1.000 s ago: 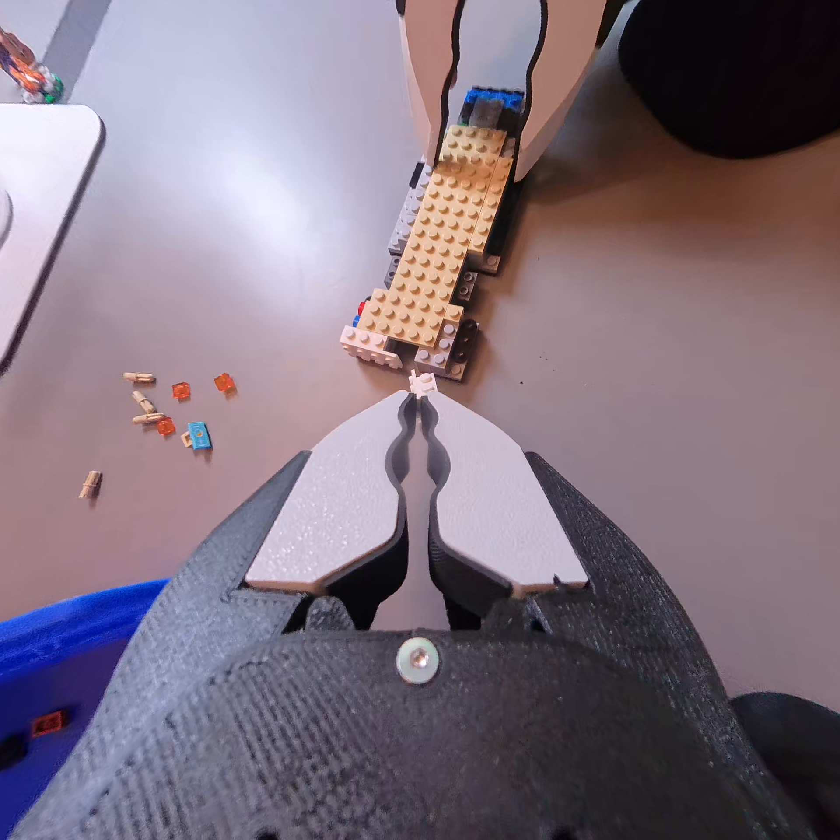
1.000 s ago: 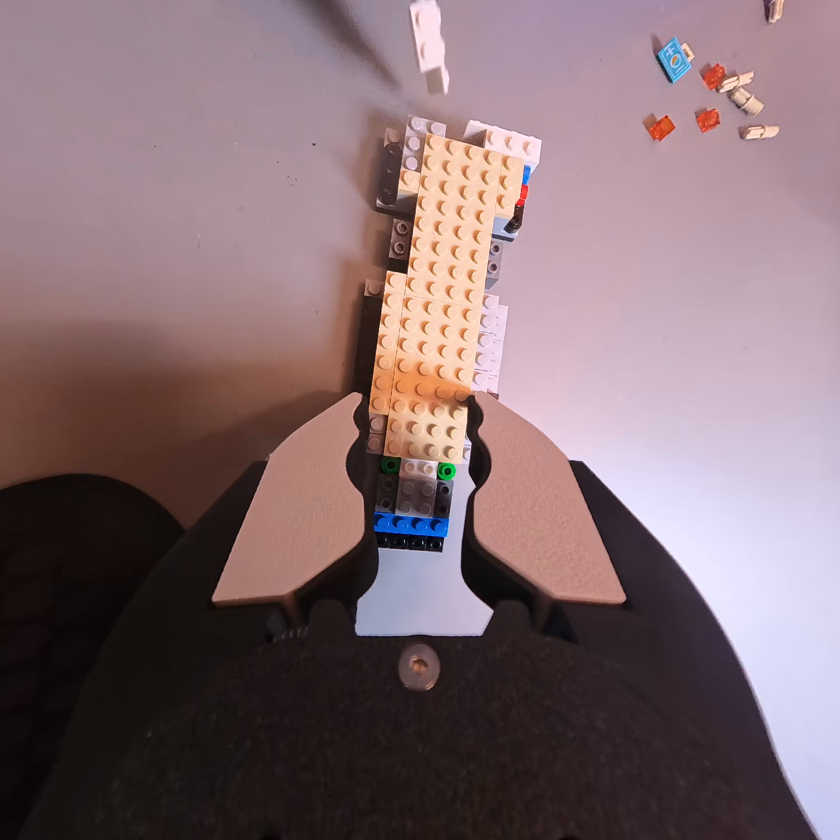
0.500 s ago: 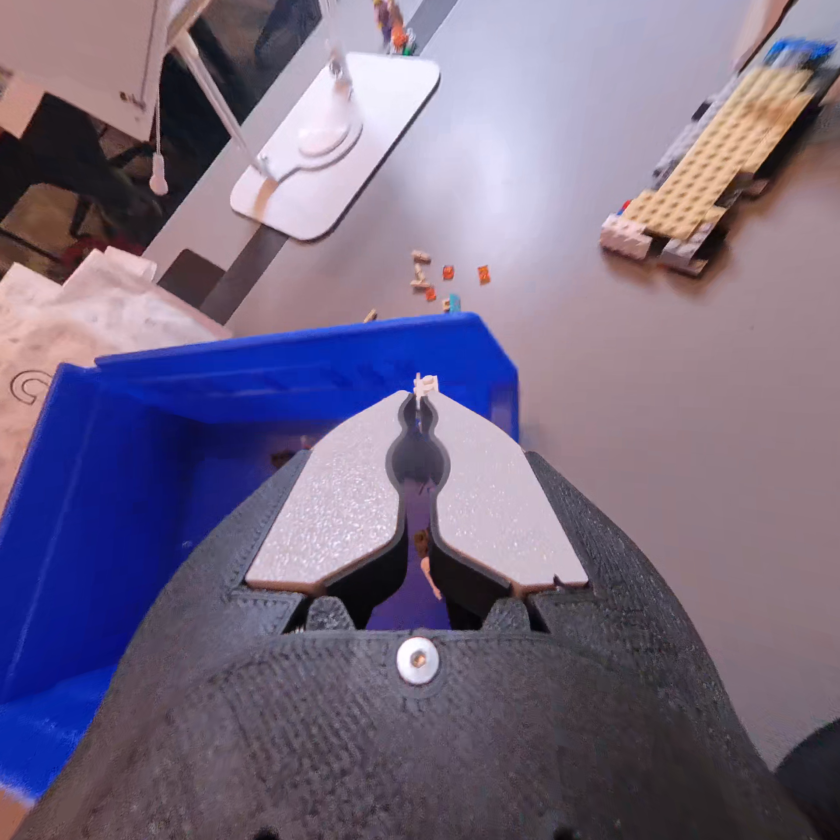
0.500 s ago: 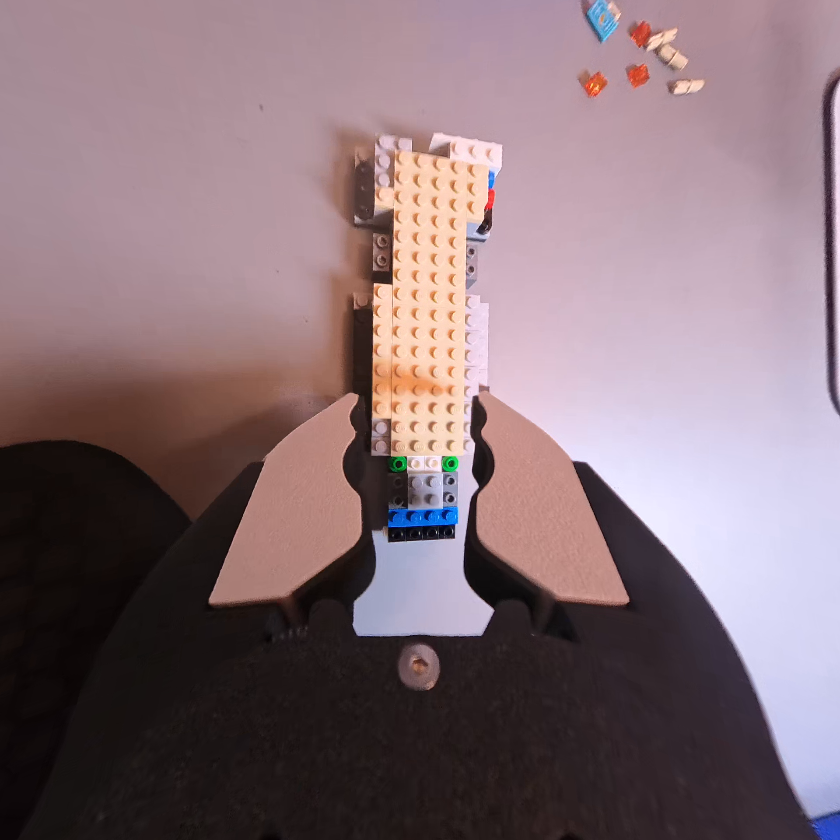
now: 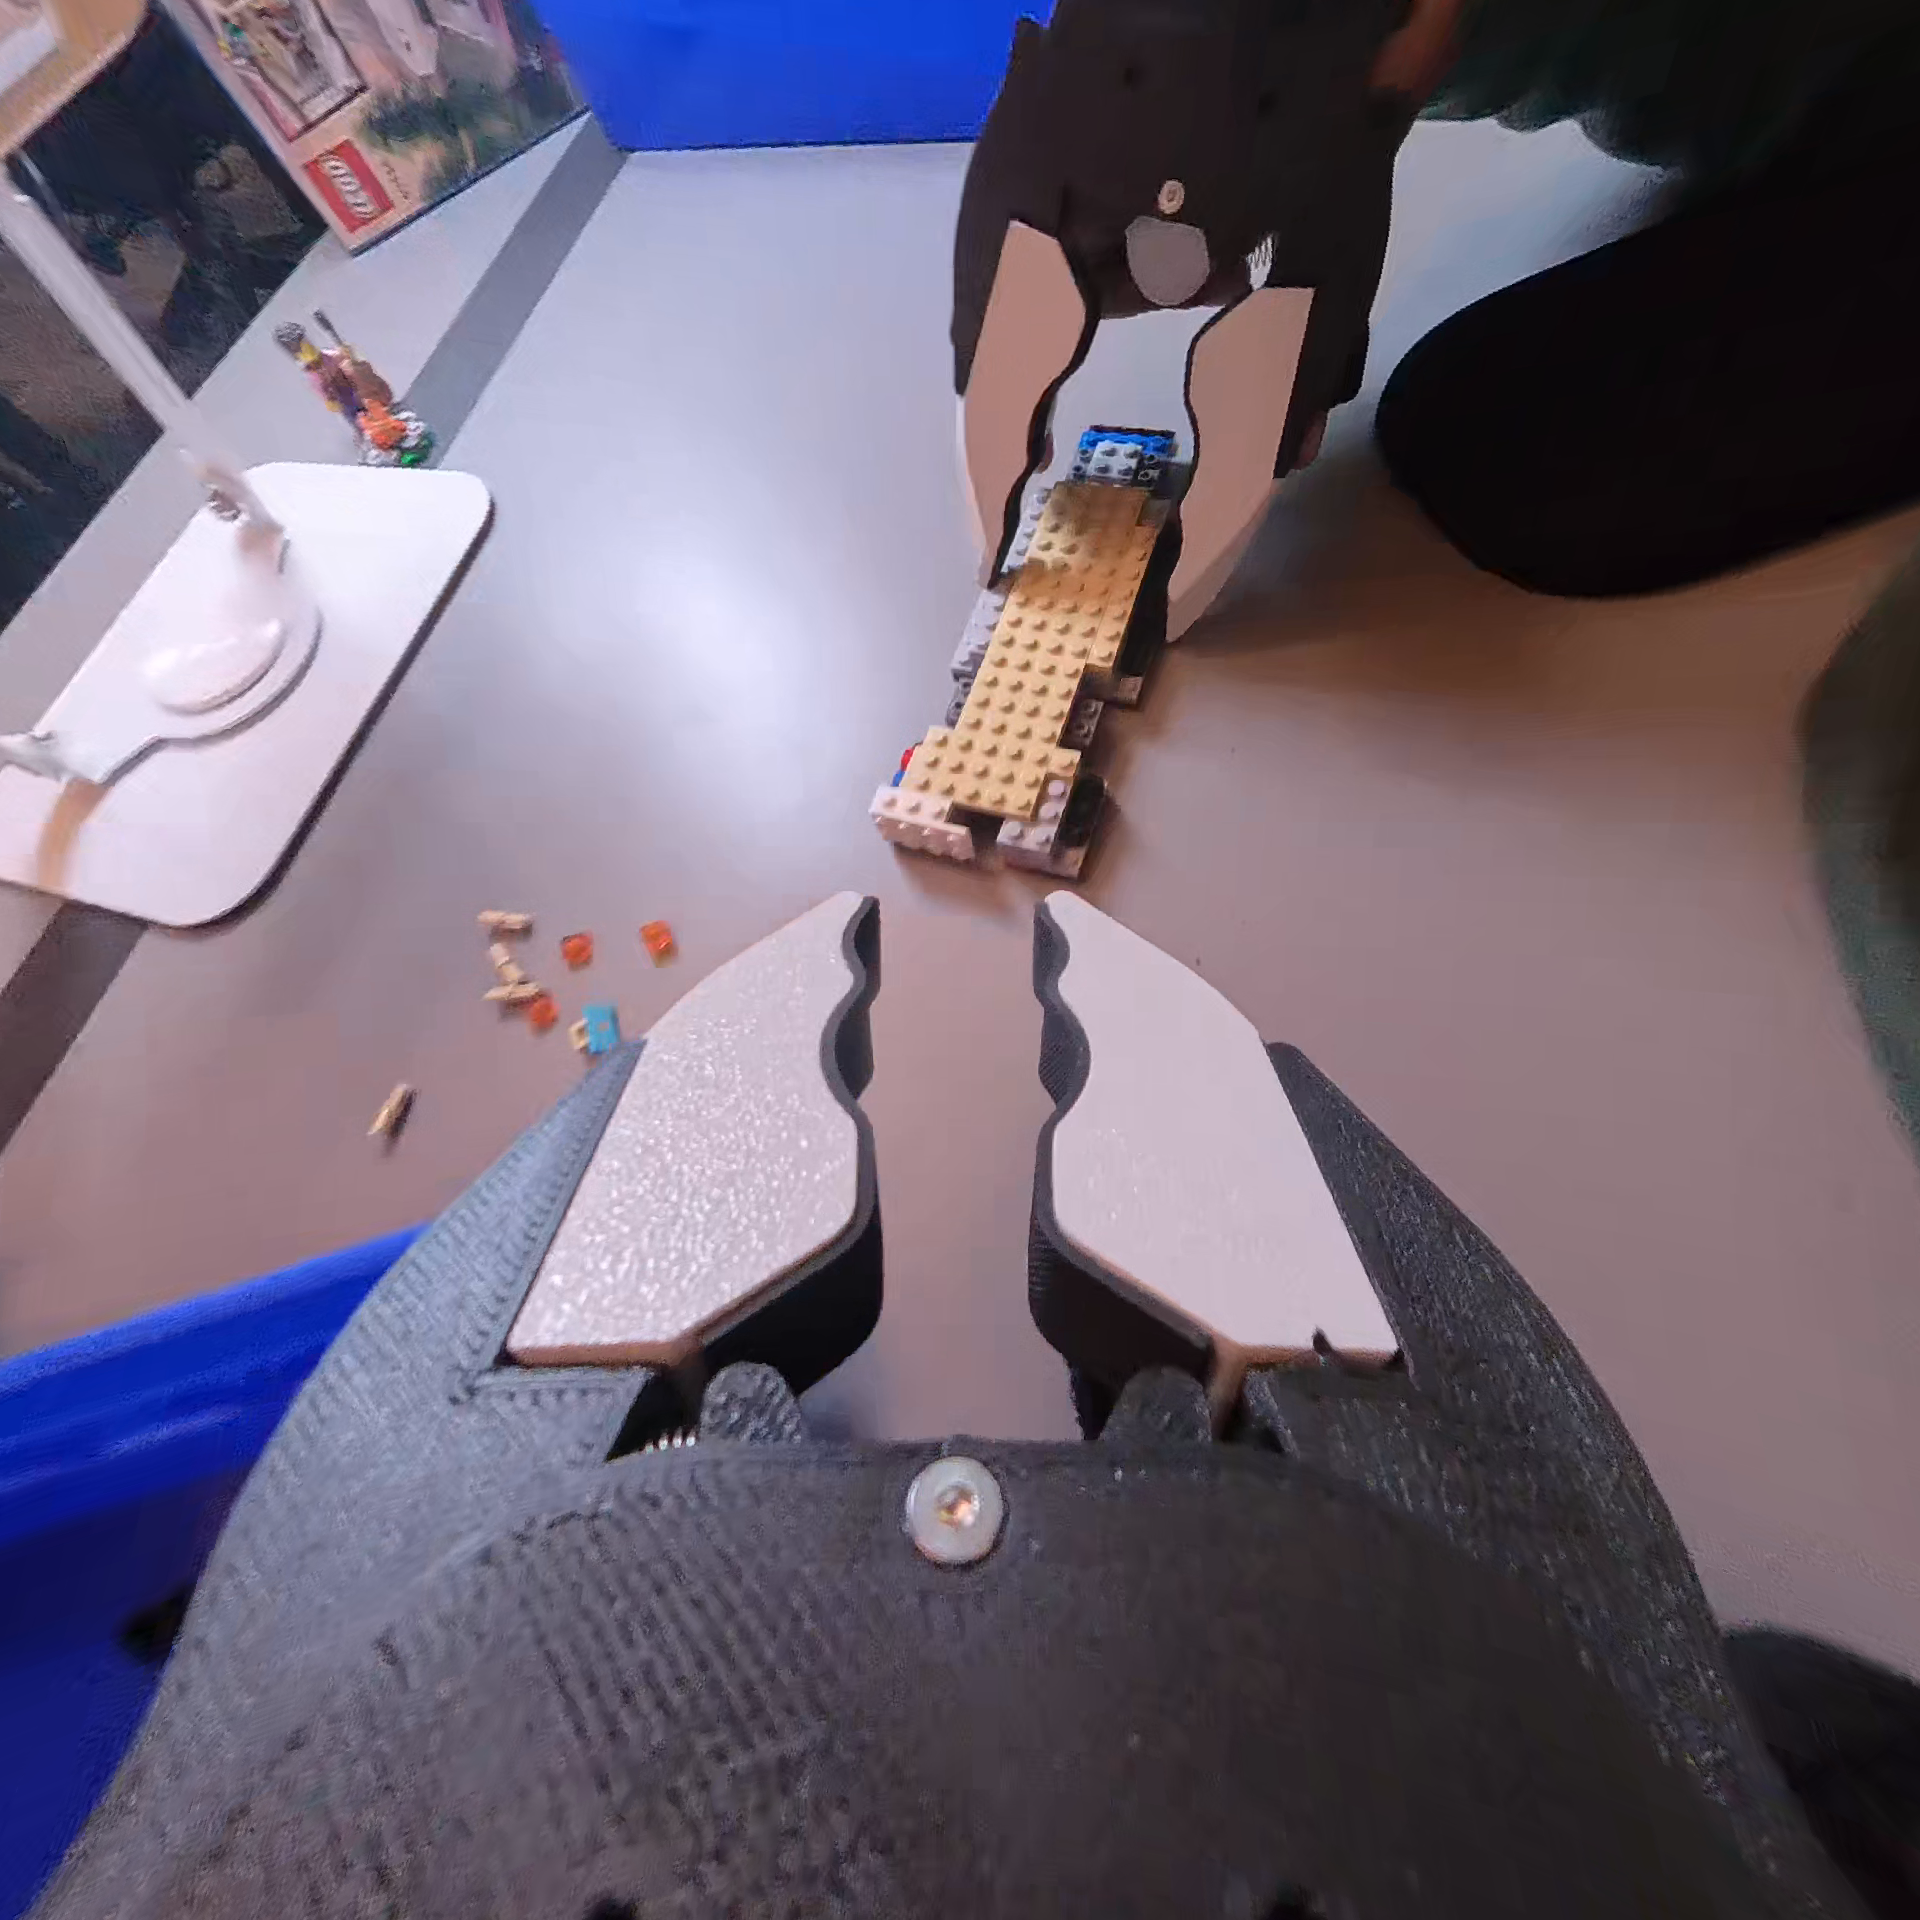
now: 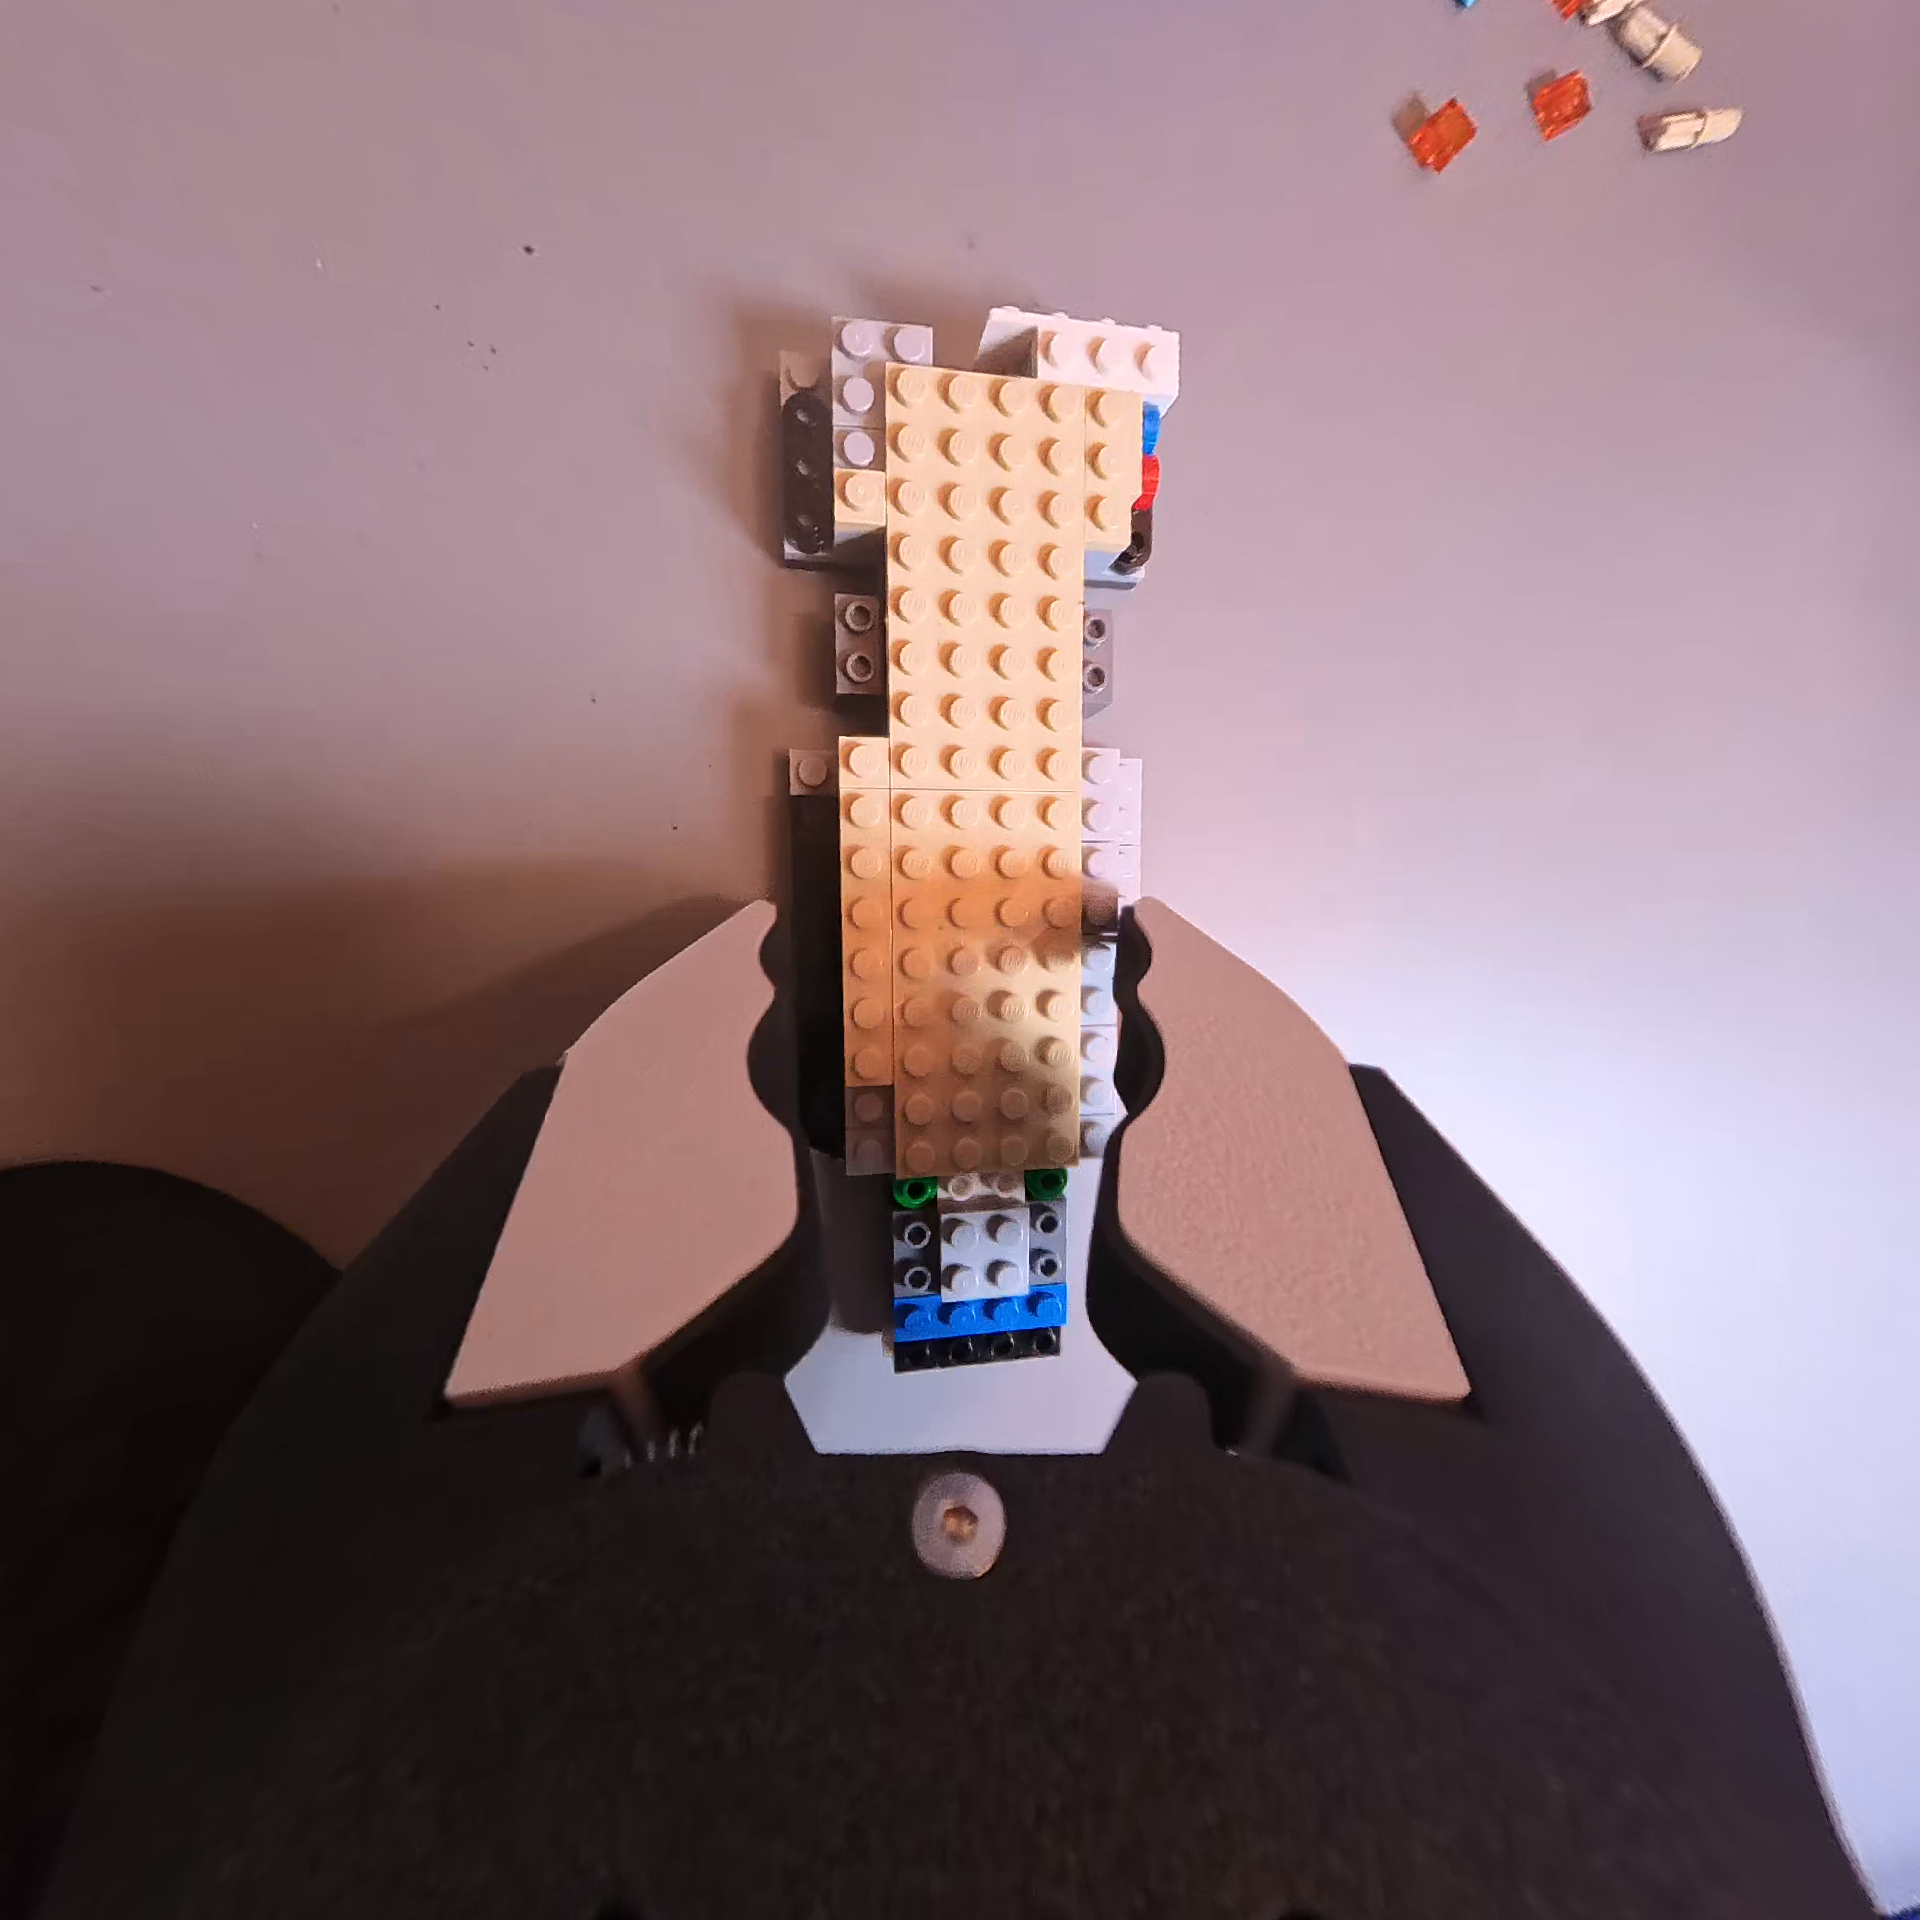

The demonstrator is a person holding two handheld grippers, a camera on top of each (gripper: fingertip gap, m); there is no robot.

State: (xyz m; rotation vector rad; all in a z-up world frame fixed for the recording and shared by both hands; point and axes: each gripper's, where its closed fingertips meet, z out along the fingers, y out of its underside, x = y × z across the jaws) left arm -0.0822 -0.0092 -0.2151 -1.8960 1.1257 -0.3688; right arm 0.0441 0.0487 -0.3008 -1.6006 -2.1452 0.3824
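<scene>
A long brick build with a tan studded top [image 5: 1039,686] lies on the grey table [image 5: 675,416]. My left gripper [image 5: 956,914] is open and empty, just short of the build's near end with its white and grey bricks. My right gripper [image 6: 951,920] is open and straddles the other end of the build [image 6: 982,623]. Its fingers [image 6: 665,1091] stand on either side without clamping it. The blue and black end bricks [image 6: 977,1325] lie between the jaws. The right gripper also shows in the left wrist view [image 5: 1091,592] over the far end.
A blue bin [image 5: 125,1455] sits at the lower left. Several small loose orange, tan and blue pieces [image 5: 566,966] lie left of my left gripper and also show in the right wrist view [image 6: 1558,104]. A white stand base [image 5: 260,675], small figures [image 5: 353,395] and a dark sleeve [image 5: 1662,416] are around. The tips of one gripper are about 15 cm away from the tips of the other. The right tips stand about 30 cm off the white stand base [image 5: 260,675].
My left gripper carried a tiny white piece from the build over the blue bin, opened, and swung back without it. My right gripper's jaws widened around the build.
</scene>
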